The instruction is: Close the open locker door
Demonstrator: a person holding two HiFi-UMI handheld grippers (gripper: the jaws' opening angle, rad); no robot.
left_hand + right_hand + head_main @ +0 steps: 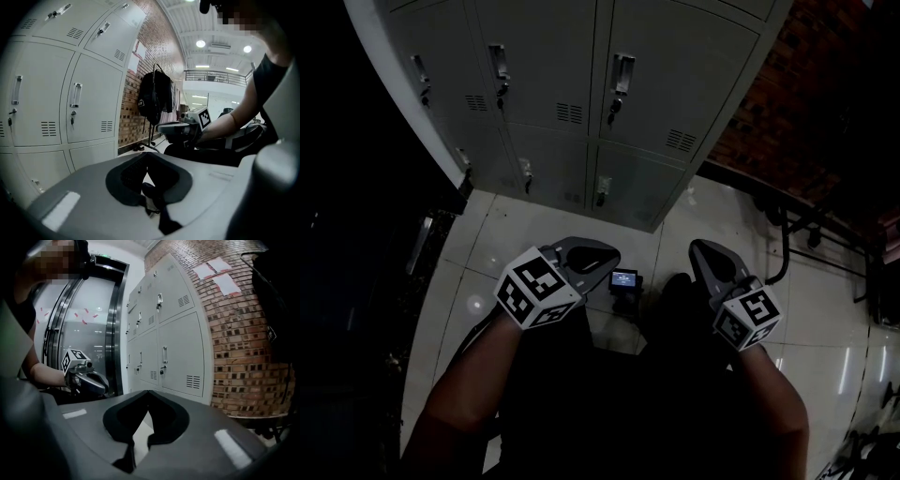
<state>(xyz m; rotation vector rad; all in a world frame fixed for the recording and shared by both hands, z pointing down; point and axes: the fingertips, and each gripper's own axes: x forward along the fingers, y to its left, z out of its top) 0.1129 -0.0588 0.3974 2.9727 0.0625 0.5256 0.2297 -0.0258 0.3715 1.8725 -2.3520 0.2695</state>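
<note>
A bank of grey lockers (pixel 553 84) stands ahead on the tiled floor. At its left end a pale panel (pixel 403 84) juts out edge-on; it looks like the open door. The doors facing me all sit flush. My left gripper (pixel 595 253) and right gripper (pixel 705 251) hang low over my legs, well short of the lockers, both shut and holding nothing. In the left gripper view the jaw tips (pixel 149 157) meet, with lockers (pixel 89 103) to the left. In the right gripper view the tips (pixel 149 392) also meet, and lockers (pixel 180 352) stand beyond.
A small device with a lit screen (pixel 624 279) lies on the floor between the grippers. A brick wall (pixel 243 333) flanks the lockers' right side, with a coat rack and black bag (pixel 154 96). A metal-framed glass door (pixel 93 324) stands left of the lockers.
</note>
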